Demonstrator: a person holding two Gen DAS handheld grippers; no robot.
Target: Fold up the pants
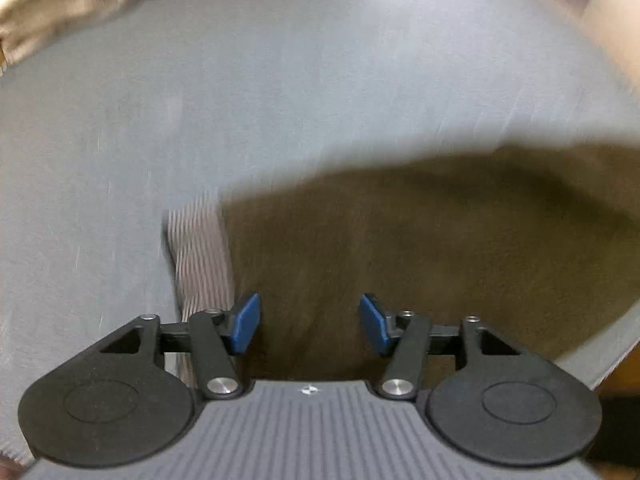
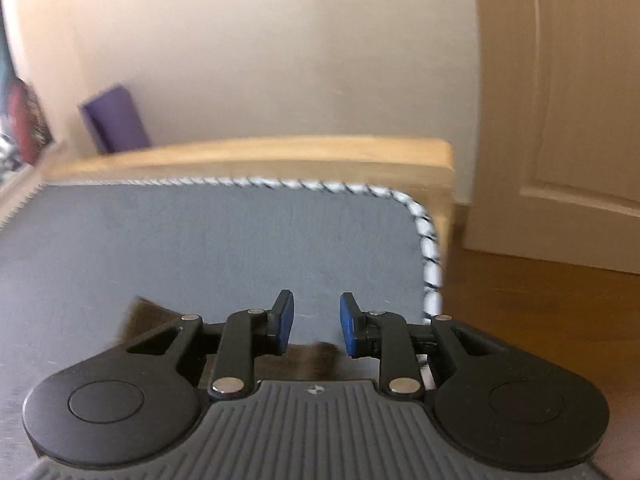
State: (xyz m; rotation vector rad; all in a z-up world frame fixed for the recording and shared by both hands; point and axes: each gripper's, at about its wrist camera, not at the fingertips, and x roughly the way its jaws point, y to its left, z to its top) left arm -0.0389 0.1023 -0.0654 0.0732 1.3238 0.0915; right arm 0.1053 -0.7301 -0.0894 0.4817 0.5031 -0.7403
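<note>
Dark brown pants (image 1: 420, 240) lie on a grey mat (image 1: 280, 80), a ribbed grey band (image 1: 202, 252) at their edge. Left tongs (image 1: 310, 324) spread above them; right tongs (image 2: 316, 324) spread, empty. Rope-trimmed mat corner (image 2: 430, 240), wooden board (image 2: 280, 156), purple block (image 2: 114, 120) beyond.

place: home bedroom | cues: mattress (image 2: 224, 240); wooden bedframe (image 2: 280, 156); panelled door (image 2: 560, 120)

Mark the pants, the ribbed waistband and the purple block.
pants (image 1: 420, 248), left wrist view, on the flat brown cloth.
ribbed waistband (image 1: 202, 256), left wrist view, mid-strip of the striped band.
purple block (image 2: 114, 120), right wrist view, on its front face.
</note>
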